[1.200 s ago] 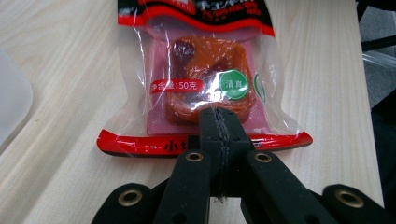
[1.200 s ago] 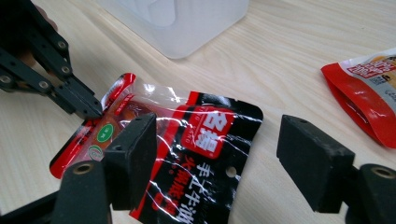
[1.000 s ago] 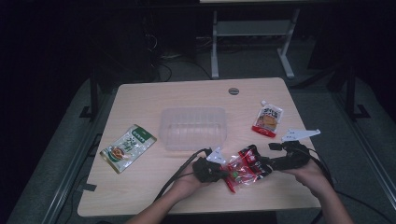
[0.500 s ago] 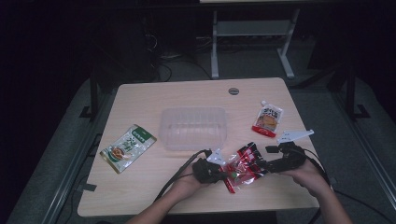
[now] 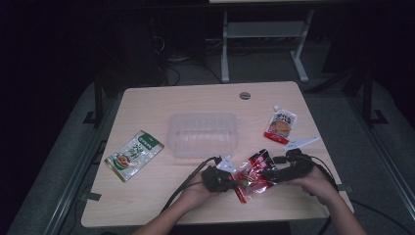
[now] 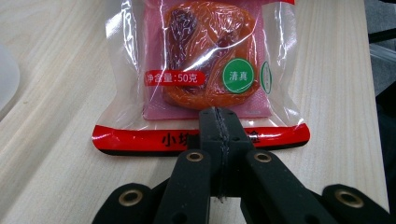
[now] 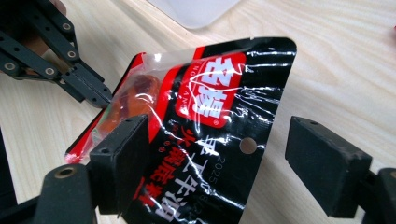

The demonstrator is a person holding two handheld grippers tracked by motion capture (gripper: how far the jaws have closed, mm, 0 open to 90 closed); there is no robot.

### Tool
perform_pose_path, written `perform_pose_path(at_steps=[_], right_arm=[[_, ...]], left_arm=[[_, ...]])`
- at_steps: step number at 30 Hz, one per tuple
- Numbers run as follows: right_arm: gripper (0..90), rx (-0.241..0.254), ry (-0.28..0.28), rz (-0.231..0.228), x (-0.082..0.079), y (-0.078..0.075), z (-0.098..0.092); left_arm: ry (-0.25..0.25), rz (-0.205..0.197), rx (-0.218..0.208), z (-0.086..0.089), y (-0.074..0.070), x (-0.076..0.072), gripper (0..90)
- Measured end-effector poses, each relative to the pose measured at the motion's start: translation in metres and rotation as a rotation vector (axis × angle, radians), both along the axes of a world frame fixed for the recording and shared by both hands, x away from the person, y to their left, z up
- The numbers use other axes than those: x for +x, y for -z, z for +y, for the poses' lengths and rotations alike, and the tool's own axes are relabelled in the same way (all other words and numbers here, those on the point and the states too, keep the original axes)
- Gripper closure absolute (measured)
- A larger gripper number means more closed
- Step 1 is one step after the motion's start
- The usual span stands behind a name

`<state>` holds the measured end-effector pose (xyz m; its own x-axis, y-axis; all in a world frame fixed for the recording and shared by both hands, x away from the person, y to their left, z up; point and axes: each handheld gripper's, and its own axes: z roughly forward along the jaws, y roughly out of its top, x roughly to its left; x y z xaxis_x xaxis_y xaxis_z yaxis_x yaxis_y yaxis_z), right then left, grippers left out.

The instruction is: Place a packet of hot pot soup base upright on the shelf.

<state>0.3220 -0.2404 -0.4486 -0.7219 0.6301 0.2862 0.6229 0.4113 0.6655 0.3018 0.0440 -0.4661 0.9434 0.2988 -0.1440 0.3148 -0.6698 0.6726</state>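
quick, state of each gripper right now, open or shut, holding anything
Left gripper: shut on the bottom seal of the red snack packet.
Right gripper: open, jaws wide on either side of the packet's black top end, not clamped.

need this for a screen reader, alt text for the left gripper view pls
The left hand-held gripper is shut on the red bottom seal of a clear snack packet holding an orange-red food piece, lying on a pale wooden table.
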Motion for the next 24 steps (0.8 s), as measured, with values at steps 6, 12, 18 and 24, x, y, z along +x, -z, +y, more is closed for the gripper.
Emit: perform_pose_path(at_steps=[6, 12, 18, 24], right_arm=[[22.5, 0.025, -0.019, 0.034, 0.003, 0.006, 0.003], [26.4, 0.047, -0.038, 0.078, 0.003, 0.009, 0.003], [33.8, 0.066, -0.041, 0.091, 0.003, 0.007, 0.001], [49.5, 0.117, -0.050, 0.095, 0.003, 0.002, -0.007]], left_arm=[[-0.005, 0.003, -0.003, 0.000, 0.000, 0.000, 89.8], [-0.012, -0.001, -0.005, 0.000, 0.000, -0.001, 89.8], [-0.015, -0.004, -0.005, 0.000, 0.000, -0.002, 89.9], [-0.019, -0.002, -0.007, 0.000, 0.001, -0.002, 89.9]])
